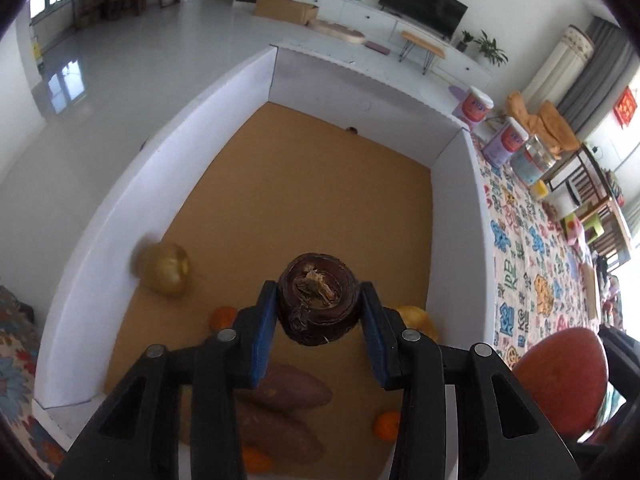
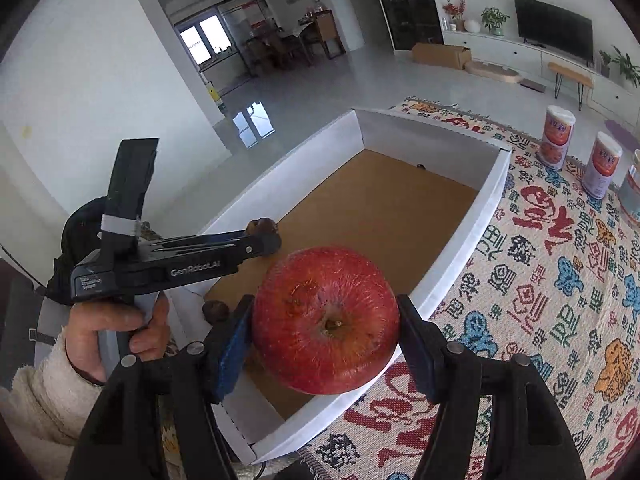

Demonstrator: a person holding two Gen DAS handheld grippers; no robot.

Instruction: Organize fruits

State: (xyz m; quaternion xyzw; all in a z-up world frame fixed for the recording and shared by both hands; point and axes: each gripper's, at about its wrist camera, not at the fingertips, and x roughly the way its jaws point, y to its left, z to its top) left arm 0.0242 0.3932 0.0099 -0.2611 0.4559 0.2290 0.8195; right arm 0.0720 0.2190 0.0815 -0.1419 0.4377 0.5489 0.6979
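My left gripper (image 1: 320, 304) is shut on a dark brown taro root (image 1: 318, 298) and holds it above the brown floor of a white-walled box (image 1: 256, 92). Below it lie two sweet potatoes (image 1: 288, 390), small oranges (image 1: 224, 316), a yellow fruit (image 1: 416, 318) and a blurred golden onion-like ball (image 1: 164, 268) by the left wall. My right gripper (image 2: 326, 328) is shut on a red apple (image 2: 326, 320) above the box's near right wall (image 2: 460, 264). The apple also shows in the left wrist view (image 1: 560, 376). The left gripper shows side-on in the right wrist view (image 2: 264, 236).
The box sits on a patterned cloth (image 2: 560, 280). Two pink-labelled cans (image 2: 558, 136) and a glass jar (image 2: 632, 188) stand at the cloth's far right. The person's hand (image 2: 108, 332) holds the left gripper's handle. A living room with a TV lies beyond.
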